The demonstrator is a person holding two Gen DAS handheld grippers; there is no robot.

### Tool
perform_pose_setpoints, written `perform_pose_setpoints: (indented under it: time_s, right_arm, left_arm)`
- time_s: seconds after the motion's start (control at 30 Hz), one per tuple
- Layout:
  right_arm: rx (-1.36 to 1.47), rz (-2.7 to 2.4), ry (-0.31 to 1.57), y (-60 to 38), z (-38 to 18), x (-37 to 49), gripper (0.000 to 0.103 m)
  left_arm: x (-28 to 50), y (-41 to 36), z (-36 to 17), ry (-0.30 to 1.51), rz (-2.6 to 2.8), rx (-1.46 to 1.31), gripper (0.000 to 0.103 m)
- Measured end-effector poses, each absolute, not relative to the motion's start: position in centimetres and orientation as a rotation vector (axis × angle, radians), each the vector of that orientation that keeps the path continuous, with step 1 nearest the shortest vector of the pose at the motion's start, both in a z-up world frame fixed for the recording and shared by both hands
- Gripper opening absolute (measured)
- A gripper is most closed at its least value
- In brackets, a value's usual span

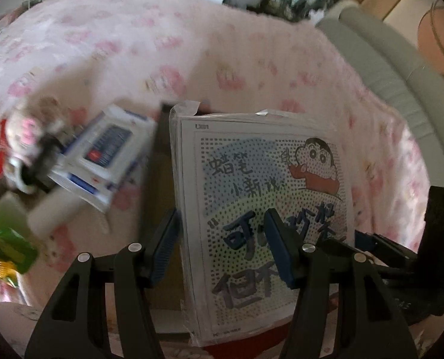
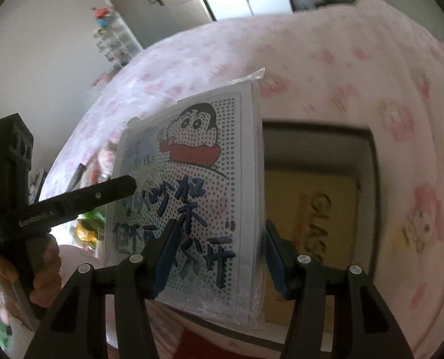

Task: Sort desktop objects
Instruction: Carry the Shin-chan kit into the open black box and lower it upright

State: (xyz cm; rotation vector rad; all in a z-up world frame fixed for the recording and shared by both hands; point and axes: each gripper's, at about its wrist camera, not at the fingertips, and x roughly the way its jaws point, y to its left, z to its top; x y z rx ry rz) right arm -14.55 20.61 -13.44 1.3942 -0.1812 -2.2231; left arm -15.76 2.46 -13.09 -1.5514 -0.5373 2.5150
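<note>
While both grippers, left (image 1: 223, 246) and right (image 2: 219, 254), clamp the wrapped book (image 1: 263, 209) upright, it hangs over the box (image 2: 317, 206), wipes (image 1: 108, 152) left of it.

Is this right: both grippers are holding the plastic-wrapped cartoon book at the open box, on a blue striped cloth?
Not quite. The cloth is pale pink with a pink printed pattern, not blue striped; the right wrist view shows it clearly. The rest stands: the left gripper and right gripper both hold the plastic-wrapped cartoon book at the open box.
</note>
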Motion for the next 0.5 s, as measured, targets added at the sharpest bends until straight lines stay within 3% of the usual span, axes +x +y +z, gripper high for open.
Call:
perform_pose_setpoints:
  time_s: [0.2,0.5]
  right_arm:
    - [1.501,-2.184,-0.205,23.1,-17.2,-14.7,0.051]
    - [1.615,-2.122,-0.081,21.1,-20.4,-16.2,0.054]
  left_arm:
    - [-17.2,5.7,-16.6,-0.479,2.455,-1.691,0.058]
    - [-17.5,6.2,-19.1,-0.412,2.436,-1.824,0.060]
